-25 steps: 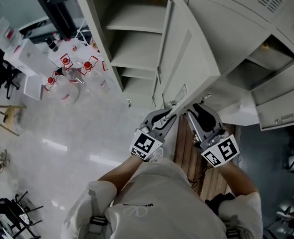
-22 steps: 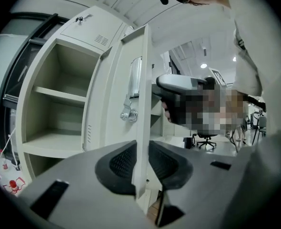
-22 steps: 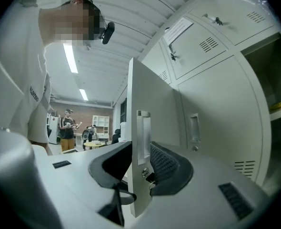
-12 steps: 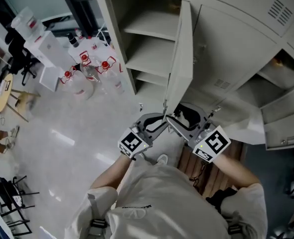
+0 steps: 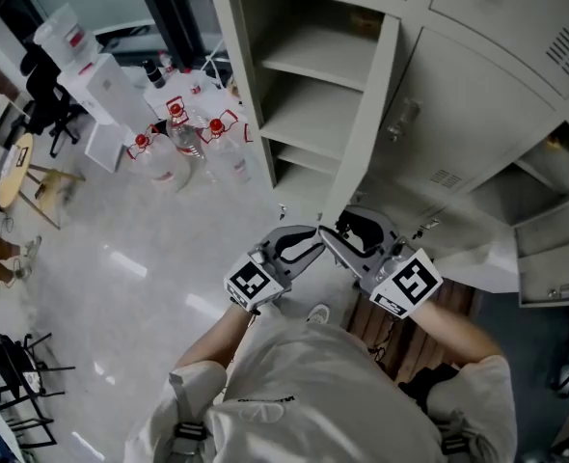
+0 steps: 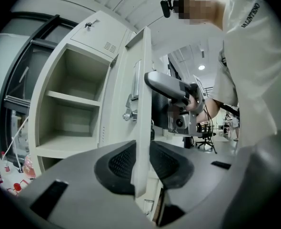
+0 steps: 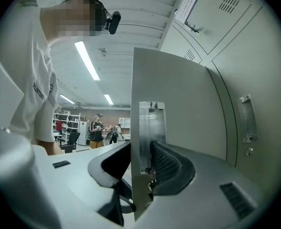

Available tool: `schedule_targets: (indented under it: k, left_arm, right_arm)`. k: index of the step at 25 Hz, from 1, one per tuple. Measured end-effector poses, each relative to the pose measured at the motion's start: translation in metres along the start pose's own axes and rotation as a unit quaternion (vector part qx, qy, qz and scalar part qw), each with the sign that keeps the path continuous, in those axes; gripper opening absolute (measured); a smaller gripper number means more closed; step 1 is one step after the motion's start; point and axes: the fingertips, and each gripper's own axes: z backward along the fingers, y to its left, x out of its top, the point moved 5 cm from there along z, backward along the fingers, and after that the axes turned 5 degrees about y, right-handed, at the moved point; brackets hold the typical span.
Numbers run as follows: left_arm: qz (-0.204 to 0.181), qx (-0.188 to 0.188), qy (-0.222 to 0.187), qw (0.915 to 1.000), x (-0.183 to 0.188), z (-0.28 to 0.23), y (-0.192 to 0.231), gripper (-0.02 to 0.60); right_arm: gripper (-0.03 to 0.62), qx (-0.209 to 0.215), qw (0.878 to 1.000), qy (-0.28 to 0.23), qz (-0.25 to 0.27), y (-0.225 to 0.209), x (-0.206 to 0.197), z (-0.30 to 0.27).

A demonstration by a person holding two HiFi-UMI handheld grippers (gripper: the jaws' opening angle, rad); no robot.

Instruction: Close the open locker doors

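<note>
A tall pale grey locker door (image 5: 366, 114) stands open, edge-on to me, in front of its shelved locker (image 5: 313, 95). My left gripper (image 5: 309, 237) straddles the door's lower corner from the left. In the left gripper view its pads (image 6: 119, 162) lie against both faces of the door (image 6: 140, 104), and the jaws are opening. My right gripper (image 5: 344, 231) holds the same edge from the right. There the door (image 7: 178, 104) and its metal handle plate (image 7: 147, 132) sit between the jaws of the right gripper (image 7: 141, 163), which are closing, one pad (image 7: 166, 163) against the plate.
More open locker doors and drawers (image 5: 545, 249) hang at the right. Water bottles with red caps (image 5: 169, 133), white boxes (image 5: 92, 75) and a stool (image 5: 14, 172) stand on the floor at the left. A slatted wooden board (image 5: 362, 318) lies underfoot. People stand far off (image 7: 96, 128).
The door has swung from wide open, its face towards me, to edge-on in front of the locker. Both grippers stayed at its lower edge and moved with it.
</note>
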Motion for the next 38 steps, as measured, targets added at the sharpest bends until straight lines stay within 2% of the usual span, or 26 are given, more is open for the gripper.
schedule_targets:
  k: [2,7,16,21,23,25,30,38]
  left_arm:
    - [0.006,0.012,0.002,0.9999,-0.002,0.015,0.01,0.095]
    - [0.015,0.048,0.005,0.9987,-0.009,0.045,0.041,0.095]
    - [0.043,0.088,-0.027,0.9948,-0.007,0.105,0.112,0.087]
    - [0.018,0.113,-0.034,0.9929,0.002,0.116,0.142,0.061]
    - [0.006,0.125,-0.038,0.9914,0.005,0.116,0.15,0.017]
    - [0.004,0.138,-0.033,0.9899,0.003,0.112,0.16,0.003]
    - [0.019,0.142,-0.035,0.989,0.0,0.104,0.18,0.003]
    - [0.026,0.128,-0.037,0.9907,-0.003,0.098,0.21,0.003]
  right_arm:
    - [0.126,-0.002,1.0,0.003,0.002,0.005,0.001,-0.015]
    - [0.12,-0.01,1.0,0.008,0.005,0.007,0.005,-0.053]
    - [0.11,-0.041,0.999,0.012,0.012,-0.005,0.009,-0.12]
    - [0.104,-0.067,0.998,0.01,0.016,-0.02,0.011,-0.156]
    - [0.101,-0.076,0.997,0.007,0.014,-0.028,0.011,-0.17]
    - [0.097,-0.086,0.996,0.003,0.013,-0.038,0.011,-0.182]
    - [0.055,-0.119,0.993,0.009,0.01,-0.064,0.005,-0.205]
    - [0.049,-0.166,0.986,0.014,0.022,-0.099,0.004,-0.232]
